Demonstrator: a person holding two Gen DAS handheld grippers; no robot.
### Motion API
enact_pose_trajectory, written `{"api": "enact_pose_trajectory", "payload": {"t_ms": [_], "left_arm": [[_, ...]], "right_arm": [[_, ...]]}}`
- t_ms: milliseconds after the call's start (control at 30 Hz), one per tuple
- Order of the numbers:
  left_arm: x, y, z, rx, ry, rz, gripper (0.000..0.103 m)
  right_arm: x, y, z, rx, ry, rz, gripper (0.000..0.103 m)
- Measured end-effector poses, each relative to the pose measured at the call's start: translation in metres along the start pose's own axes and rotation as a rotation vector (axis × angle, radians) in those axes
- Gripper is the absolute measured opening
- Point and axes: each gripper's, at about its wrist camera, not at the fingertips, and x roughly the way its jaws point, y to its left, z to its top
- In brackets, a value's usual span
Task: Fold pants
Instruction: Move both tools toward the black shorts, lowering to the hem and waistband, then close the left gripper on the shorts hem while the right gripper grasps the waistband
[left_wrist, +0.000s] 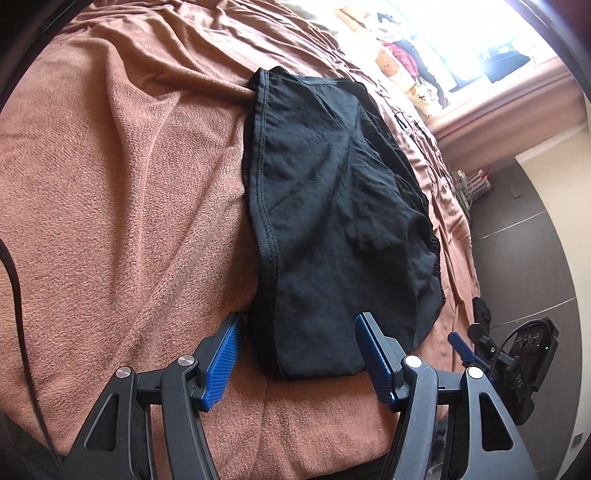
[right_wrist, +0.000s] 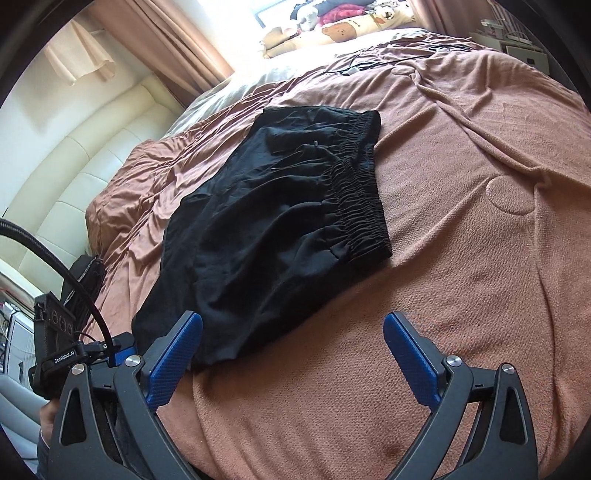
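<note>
The left gripper (left_wrist: 297, 341) is held with jaws apart, the near edge of the black pants (left_wrist: 332, 206) lying between the blue pads, unpinched. The right gripper (right_wrist: 293, 345) is spread wide over bare blanket (right_wrist: 461, 221). The pants are laid flat on that brown blanket — a bed, with pillows (right_wrist: 343, 31) under a bright window and dark floor (left_wrist: 524, 236) beside.

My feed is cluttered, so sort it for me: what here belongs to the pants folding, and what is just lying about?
Belongs to the job:
- black pants with gathered elastic waistband, lying on the bed
- left gripper, open at their near end
- right gripper, open
- brown fleece blanket, the folding surface

Just lying about:
- yellow bear-print pillow
- thin dark cable on the blanket
</note>
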Motion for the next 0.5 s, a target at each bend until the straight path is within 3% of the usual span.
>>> {"api": "enact_pose_trajectory", "payload": {"t_ms": [133, 500], "left_arm": [[0.008, 0.002, 0.009, -0.026, 0.011, -0.020, 0.065], [0.011, 0.007, 0.007, -0.090, 0.043, -0.058, 0.065]], "right_arm": [[0.014, -0.006, 0.005, 0.034, 0.012, 0.022, 0.099], [0.052, -0.031, 0.022, 0.182, 0.057, 0.094, 0.079]]}}
